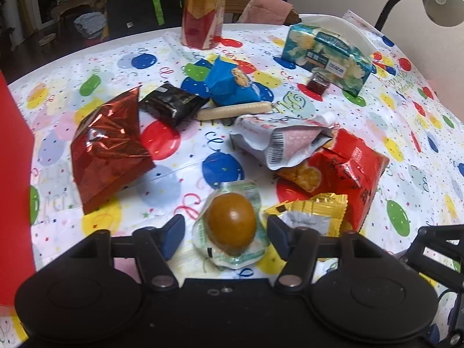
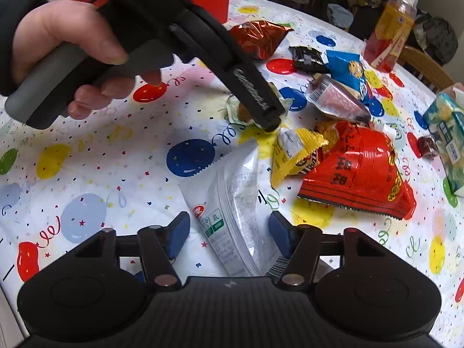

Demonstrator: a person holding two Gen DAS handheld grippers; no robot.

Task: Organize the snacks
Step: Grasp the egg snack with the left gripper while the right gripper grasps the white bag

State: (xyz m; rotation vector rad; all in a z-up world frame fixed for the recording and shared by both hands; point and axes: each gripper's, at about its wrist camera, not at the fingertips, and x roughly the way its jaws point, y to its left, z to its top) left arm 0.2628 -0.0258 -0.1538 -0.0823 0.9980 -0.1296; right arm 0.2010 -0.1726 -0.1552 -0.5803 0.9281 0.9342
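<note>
Balloon-print tablecloth [image 1: 95, 66] covers the round table. Centred between the spread jaws of the left gripper [image 1: 226, 233] lies a brown egg sealed in clear plastic [image 1: 232, 221], near the table's front edge. Close evenly on the egg's middle, gently, then lift. The right gripper [image 2: 229, 232] stands spread astride one white foil pouch [image 2: 232, 203]. Count: one egg, two red bags, one yellow packet [image 1: 313, 214].

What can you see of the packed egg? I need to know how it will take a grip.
The packed egg is a smooth brown oval sealed in a clear, crinkled wrapper with green print round its edges. It lies flat on the balloon-print tablecloth, between the open fingers of the left gripper, which straddle it; whether the pads touch the wrapper is unclear. The yellow packet lies just beside it. In the right wrist view the left gripper mostly hides it.
</note>
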